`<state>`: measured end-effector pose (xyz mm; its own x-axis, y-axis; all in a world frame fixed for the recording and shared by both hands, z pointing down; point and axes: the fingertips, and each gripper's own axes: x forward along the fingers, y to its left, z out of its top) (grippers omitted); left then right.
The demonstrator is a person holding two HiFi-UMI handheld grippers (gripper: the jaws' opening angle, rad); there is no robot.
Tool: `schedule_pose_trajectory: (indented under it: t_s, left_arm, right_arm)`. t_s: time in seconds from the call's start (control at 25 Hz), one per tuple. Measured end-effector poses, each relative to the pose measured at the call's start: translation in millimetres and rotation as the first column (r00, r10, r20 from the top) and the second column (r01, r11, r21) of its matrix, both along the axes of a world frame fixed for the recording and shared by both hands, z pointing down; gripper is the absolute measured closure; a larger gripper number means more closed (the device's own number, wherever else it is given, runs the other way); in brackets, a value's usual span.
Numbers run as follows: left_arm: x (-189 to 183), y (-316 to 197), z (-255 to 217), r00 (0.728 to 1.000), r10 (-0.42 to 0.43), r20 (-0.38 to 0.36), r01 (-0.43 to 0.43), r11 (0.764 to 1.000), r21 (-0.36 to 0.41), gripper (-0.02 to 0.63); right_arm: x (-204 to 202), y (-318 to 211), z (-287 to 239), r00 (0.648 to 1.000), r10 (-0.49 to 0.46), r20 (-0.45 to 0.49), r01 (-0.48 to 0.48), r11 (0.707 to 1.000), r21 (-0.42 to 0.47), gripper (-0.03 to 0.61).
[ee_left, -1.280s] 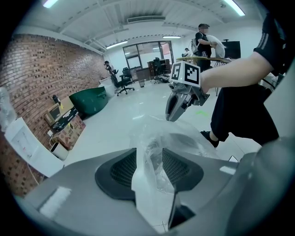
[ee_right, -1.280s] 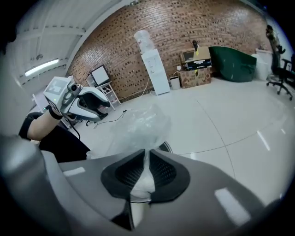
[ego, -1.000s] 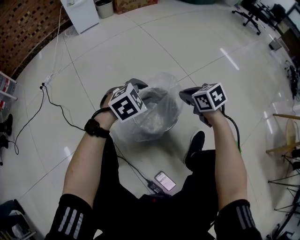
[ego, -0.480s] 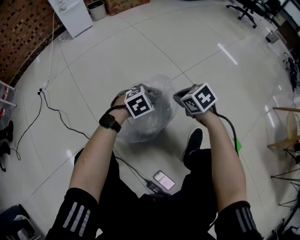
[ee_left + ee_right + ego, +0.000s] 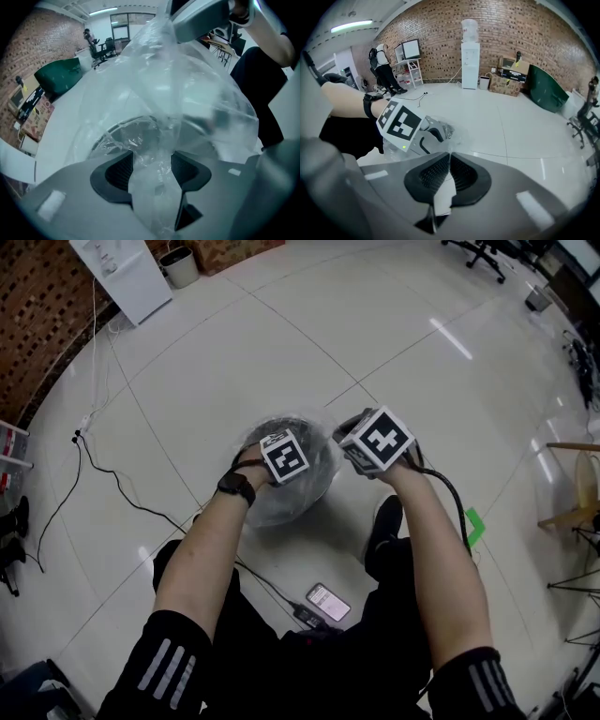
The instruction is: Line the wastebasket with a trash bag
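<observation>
Two handheld grippers meet over the round dark wire-mesh wastebasket [image 5: 302, 424], which stands on the glossy white tiled floor [image 5: 206, 352] just ahead of the person's feet. The clear thin plastic trash bag [image 5: 277, 506] is draped into and over the basket, its film bulging down the near outside wall.

On the left, the left gripper [image 5: 278, 439] points steeply down at the basket's near-left rim. Its jaws have just been opening. In the left gripper view they stand wide apart, with a crumpled fold of the bag [image 5: 157, 154] hanging loosely between the pads, which do not press on it. That looks like a deliberate let-go. With the film carried down to the rim on this side, a grip here would only pull it back up. Through the plastic the mesh rim [image 5: 117, 127] shows close below, so the fold is probably low enough to stay put.

On the right, the right gripper [image 5: 349, 432] holds at the far-right rim. Its jaws are pressed together on a thin strip of the bag's edge [image 5: 443, 199]. That pinch likely keeps the mouth taut and anchored, so the loose left side cannot slide into the basket while it is being settled.
</observation>
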<state>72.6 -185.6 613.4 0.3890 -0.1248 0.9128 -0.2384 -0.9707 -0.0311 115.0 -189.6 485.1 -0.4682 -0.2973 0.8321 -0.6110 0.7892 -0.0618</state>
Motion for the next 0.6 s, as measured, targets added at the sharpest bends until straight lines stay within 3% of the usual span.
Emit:
schedule_pose_trajectory:
  t_s: [0.2, 0.6]
  left_arm:
    - [2, 0, 29, 0.999, -0.032, 0.009, 0.033, 0.998, -0.058, 0.364]
    - [8, 29, 87, 0.999, -0.007, 0.052, 0.019, 0.972, -0.235, 0.364]
  right_arm:
    - [6, 7, 24, 0.996, -0.030, -0.088, 0.025, 0.998, -0.058, 0.568]
    - [17, 20, 88, 0.989, -0.030, -0.145, 0.001, 0.981, -0.194, 0.555]
